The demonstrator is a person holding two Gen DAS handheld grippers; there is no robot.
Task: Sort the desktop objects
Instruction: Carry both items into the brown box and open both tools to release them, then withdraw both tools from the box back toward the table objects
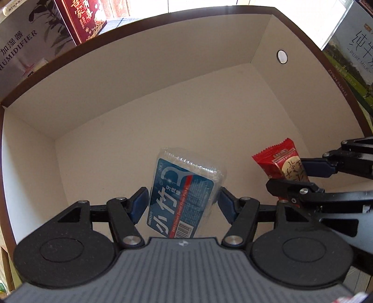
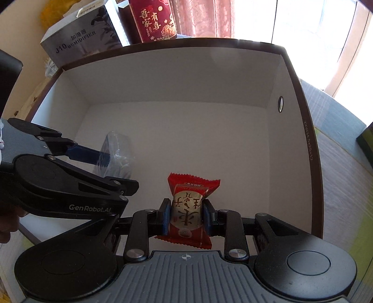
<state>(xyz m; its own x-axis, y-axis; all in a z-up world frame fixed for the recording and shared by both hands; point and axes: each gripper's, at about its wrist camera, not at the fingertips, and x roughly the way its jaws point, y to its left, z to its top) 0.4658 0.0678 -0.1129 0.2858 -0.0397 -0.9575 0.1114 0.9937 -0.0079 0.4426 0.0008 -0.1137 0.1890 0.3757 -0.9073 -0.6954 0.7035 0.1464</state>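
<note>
- A large open box (image 2: 300, 130) with pale inner walls and a dark brown rim filled most of both views; a round metal-ringed hole (image 2: 280, 104) sat high in its right-hand wall.
- Behind the box's far rim stood a grey humidifier carton (image 2: 77, 42) and, just beside it, a red carton with gold characters (image 2: 152, 21).
- Beyond those, pinkish curtains (image 2: 200, 16) hung before a bright window.
- To the right of the box a milk carton marked "PURE MILK" (image 1: 354, 53) stood close to the rim, and a pale striped cloth (image 2: 342, 163) covered the surface there.
- The left gripper (image 1: 183, 201) reached over the box's near edge, its blue pads (image 1: 139, 205) set fairly wide on either side of a clear packet of dental floss picks (image 1: 184, 193) with a blue label.
- Both pads lay right against the packet's sides, though whether they pressed it could not be told for certain; the packet stood tilted above the box floor.
- The right gripper (image 2: 186, 219) hung inside the box, to the right of the left one, its jaws narrowed firmly onto a red snack wrapper (image 2: 188, 209) with gold characters.
- The wrapper sat upright between the pads, clear of the box floor, its crimped ends sticking out above and below.
</note>
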